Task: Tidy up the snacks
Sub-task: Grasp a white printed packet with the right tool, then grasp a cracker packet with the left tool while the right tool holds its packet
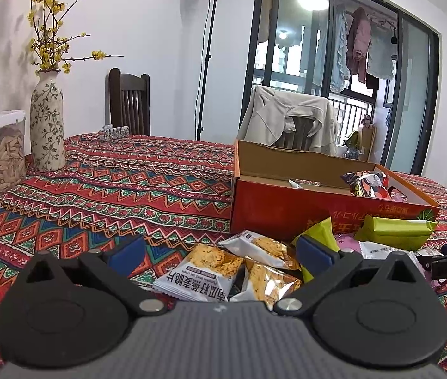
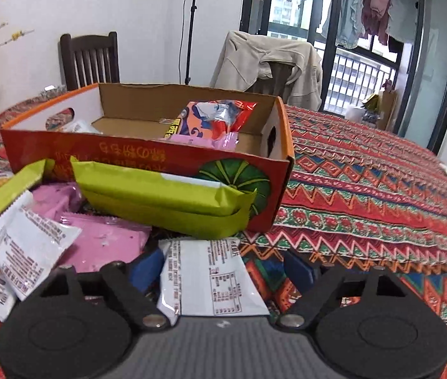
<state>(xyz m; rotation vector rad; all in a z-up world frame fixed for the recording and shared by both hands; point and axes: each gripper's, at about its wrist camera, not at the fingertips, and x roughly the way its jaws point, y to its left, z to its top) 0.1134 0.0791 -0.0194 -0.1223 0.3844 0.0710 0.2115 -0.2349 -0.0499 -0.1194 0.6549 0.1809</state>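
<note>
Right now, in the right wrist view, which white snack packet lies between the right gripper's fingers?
The white packet lying printed side up between the open right gripper fingers; the other white packets lie off to the left by the pink ones.

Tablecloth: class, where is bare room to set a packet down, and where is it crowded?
Free: the tablecloth between the vase and the orange box, and right of that box. Crowded: the snack pile before the box.

Orange box point(image 2: 147, 154) — green packet point(image 2: 160, 195) — zigzag-patterned red tablecloth point(image 2: 365, 195).
</note>
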